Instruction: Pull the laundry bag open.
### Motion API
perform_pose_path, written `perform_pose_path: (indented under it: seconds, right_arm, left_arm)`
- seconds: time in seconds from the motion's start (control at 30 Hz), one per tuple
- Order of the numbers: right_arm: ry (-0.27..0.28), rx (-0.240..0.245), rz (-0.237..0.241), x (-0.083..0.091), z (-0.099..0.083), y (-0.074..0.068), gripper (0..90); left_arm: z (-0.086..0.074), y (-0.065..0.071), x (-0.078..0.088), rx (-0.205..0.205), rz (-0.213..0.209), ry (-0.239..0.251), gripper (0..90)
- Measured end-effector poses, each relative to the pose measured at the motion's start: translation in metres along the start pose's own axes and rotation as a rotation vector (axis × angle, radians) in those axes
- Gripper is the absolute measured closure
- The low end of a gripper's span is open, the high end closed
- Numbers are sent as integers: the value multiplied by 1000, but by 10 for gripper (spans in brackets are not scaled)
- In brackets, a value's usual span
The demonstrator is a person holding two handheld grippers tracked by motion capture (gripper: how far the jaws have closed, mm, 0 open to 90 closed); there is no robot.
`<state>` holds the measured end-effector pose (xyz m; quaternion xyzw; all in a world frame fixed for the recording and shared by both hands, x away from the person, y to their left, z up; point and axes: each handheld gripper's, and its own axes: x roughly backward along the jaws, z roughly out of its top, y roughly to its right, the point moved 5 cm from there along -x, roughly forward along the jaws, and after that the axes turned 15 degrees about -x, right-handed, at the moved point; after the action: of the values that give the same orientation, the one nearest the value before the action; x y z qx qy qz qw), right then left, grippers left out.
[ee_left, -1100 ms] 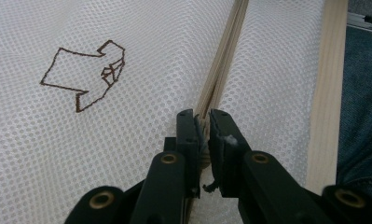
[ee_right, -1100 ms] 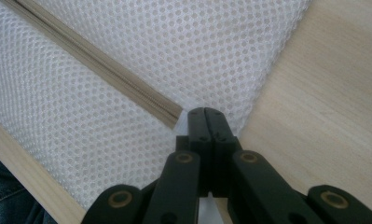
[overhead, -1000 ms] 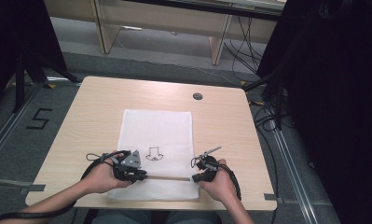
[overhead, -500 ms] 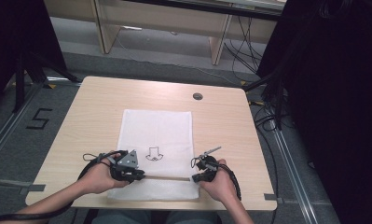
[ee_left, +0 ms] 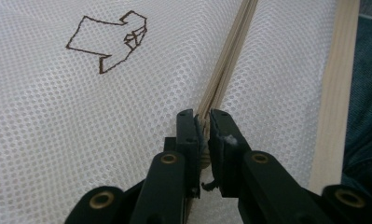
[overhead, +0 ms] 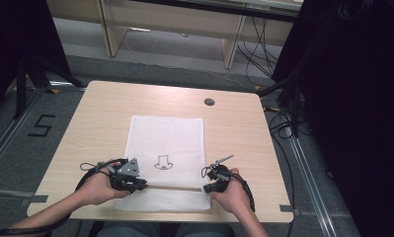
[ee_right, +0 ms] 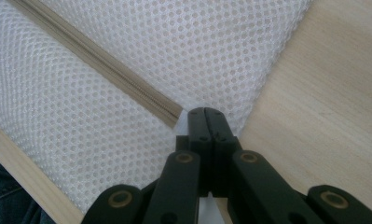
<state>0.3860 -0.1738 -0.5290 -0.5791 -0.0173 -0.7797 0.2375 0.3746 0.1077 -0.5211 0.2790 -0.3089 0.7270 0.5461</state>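
Holding steady since a second ago: left gripper (ee_left: pixel 203 122) pinching zipper (ee_left: pixel 225 70) of mesh bag (overhead: pixel 165 133) near surface (overhead: pixel 105 106) front edge, right gripper (ee_right: pixel 205 113) pressed together at bag corner; unzipping not begun.

Light wooden table (overhead: pixel 100 113), white mesh bag (overhead: pixel 166 133) flat on its near half

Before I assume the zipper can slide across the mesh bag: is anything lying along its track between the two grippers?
Nothing visible: the zipper runs bare across the mesh bag from the left gripper to the right gripper.
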Motion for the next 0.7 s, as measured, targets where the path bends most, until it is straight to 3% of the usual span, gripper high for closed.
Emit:
perform_pose_path:
  seconds: [0.13, 0.17, 0.3, 0.37, 0.4, 0.43, 0.5, 0.57, 0.6, 0.63, 0.7]
  right_arm:
    - [-1, -22, -2, 1, -1, -1, 900]
    - [0, -16, -5, 1, -1, -1, 900]
    - [0, -9, 1, 1, 0, 1, 900]
    - [2, -15, -3, 1, 0, 0, 900]
    - [-6, -32, -6, 1, -1, -1, 900]
    - [-4, -30, -11, 1, -1, 0, 900]
    - [-10, -34, -9, 2, -2, -1, 900]
    - [3, -12, 1, 1, -1, 1, 900]
    - [2, -10, 0, 1, -1, 1, 900]
    - [-6, -22, -9, 2, -1, 1, 900]
    - [-8, -21, -29, 3, 0, 3, 900]
  left_arm:
    - [-1, -1, 1, -16, 5, -16, 823]
    - [-4, -4, 4, -69, -3, -62, 823]
    - [-10, -4, 7, -19, 0, -38, 823]
    - [-13, -5, 10, -37, -8, -50, 824]
    - [-11, -3, 8, 0, 6, -21, 824]
    - [-13, -5, 10, -40, -8, -50, 823]
    - [-13, -5, 10, -43, -12, -50, 823]
    - [-12, -2, 8, 6, 11, -16, 824]
    - [-17, -5, 11, -43, 9, -72, 824]
    - [-23, -8, 14, -56, 18, -98, 824]
    - [-35, -11, 20, -17, 13, -99, 824]
